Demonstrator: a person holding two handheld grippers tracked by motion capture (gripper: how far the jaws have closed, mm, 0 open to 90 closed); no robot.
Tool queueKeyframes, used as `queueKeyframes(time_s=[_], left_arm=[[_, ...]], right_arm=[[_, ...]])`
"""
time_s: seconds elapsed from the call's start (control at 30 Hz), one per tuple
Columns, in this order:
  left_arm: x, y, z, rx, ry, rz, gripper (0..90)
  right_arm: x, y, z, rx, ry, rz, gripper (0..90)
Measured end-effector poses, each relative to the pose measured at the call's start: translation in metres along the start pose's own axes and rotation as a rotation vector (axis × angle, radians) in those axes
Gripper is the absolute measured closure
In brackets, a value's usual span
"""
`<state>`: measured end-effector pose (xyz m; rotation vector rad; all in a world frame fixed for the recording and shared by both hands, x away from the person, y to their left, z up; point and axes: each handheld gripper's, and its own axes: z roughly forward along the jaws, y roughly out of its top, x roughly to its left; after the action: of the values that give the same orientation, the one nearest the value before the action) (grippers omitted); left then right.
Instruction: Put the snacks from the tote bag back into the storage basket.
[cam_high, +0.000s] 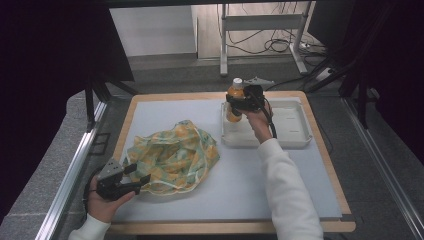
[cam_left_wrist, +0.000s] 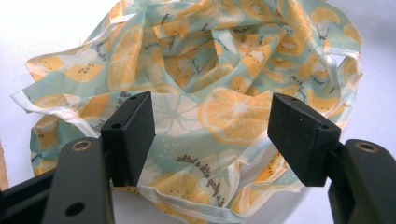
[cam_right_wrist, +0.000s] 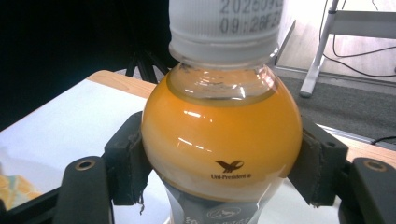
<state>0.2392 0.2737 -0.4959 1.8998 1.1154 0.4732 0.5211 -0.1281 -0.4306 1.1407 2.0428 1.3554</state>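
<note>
Black left gripper (cam_high: 142, 176) gapes released before the fruit-print cloth (cam_high: 172, 157); right gripper (cam_high: 239, 105) clamps the juice bottle (cam_high: 234, 102).

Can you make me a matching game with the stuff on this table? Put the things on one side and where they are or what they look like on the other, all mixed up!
Things:
1. bottle
2. cloth
3. tray
4. left gripper

Descriptions:
A. white, at the table's far right
B. jaws open, at the crumpled fabric's near edge
C. orange drink inside, white cap, between the right gripper's pads
D. lemon-slice print, bunched up on the mat

Right pairs: 1-C, 2-D, 3-A, 4-B
</note>
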Motion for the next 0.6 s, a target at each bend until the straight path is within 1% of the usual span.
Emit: queueKeyframes(time_s=[0.4, 0.6], left_arm=[[0.001, 0.000, 0.000, 0.000, -0.002, -0.002, 32.6], [0.002, -0.001, 0.001, 0.006, -0.005, 0.001, 32.6]], right_arm=[[-0.012, -0.006, 0.023, 0.023, -0.045, 0.015, 30.4], [-0.013, -0.005, 0.032, 0.017, -0.050, 0.015, 30.4]])
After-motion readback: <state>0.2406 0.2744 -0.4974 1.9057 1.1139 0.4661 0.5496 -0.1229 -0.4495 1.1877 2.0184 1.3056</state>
